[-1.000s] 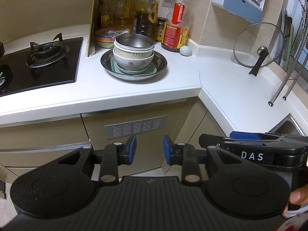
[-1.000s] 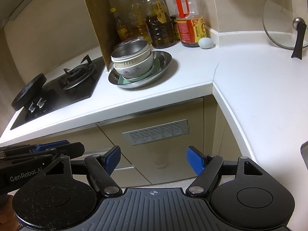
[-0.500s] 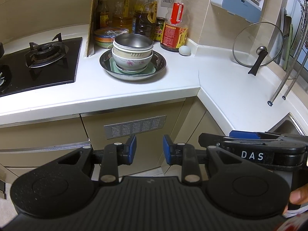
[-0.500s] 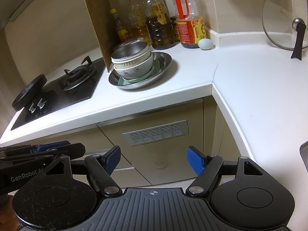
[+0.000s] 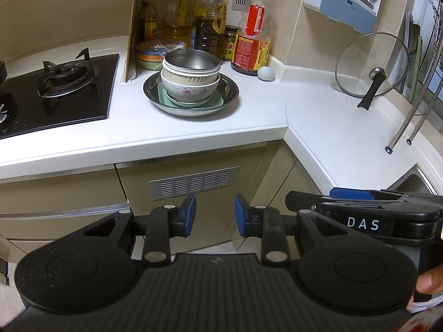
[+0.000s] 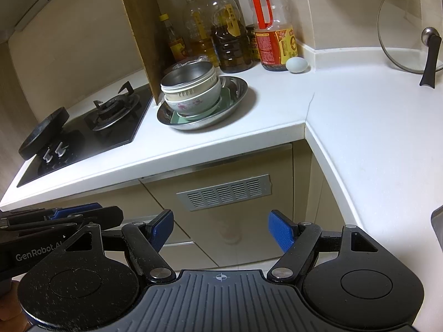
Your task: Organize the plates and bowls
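Left gripper (image 5: 215, 215) hangs in front of the cabinet w/ its blue pads a narrow gap apart, nothing between them. Right gripper (image 6: 220, 232) is beside it, jaws spread wide, also empty.

Both are well apart from the dishes: a steel bowl (image 5: 191, 62) nested on 2 ceramic bowls (image 5: 190, 87), on a green plate (image 5: 214, 102), all in a steel pan (image 5: 234, 90) on the white counter (image 5: 193, 130).

Oil bottles (image 5: 253, 33) stand behind the stack; an egg (image 5: 266, 73) lies near them. Gas stove (image 5: 55, 91) sits left, and a glass lid (image 5: 372, 65) leans on the wall at right.
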Motion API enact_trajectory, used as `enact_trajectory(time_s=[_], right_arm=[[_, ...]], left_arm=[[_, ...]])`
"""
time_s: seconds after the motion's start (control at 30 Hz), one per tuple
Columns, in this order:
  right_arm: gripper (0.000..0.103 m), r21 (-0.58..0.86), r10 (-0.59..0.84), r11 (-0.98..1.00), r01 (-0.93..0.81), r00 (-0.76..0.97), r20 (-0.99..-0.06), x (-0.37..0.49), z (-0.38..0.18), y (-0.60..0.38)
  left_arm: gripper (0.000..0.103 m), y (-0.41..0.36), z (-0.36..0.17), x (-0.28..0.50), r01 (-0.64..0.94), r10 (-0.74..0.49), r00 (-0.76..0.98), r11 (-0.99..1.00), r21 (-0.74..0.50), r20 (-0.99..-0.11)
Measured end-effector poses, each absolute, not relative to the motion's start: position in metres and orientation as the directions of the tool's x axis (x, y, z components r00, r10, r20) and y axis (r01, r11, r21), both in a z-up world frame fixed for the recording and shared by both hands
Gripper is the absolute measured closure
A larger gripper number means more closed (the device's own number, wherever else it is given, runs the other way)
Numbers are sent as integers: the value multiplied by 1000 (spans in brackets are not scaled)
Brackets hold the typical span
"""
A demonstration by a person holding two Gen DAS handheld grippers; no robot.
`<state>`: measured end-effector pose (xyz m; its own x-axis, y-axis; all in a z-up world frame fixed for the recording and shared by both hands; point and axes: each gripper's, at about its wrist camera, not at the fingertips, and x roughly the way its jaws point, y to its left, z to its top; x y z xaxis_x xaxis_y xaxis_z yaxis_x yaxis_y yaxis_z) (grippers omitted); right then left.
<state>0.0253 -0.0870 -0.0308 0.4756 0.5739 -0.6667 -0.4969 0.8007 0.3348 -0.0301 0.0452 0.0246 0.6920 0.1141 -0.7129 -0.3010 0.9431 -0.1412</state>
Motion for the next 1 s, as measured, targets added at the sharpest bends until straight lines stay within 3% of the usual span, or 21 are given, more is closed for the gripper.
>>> enact_trajectory(time_s=[1.0], right_arm=[[28,340,578,798,-497,475,-664,27,-28,-89]], left_arm=[[76,42,24,-27,-310,119,691,940,-144,-713]])
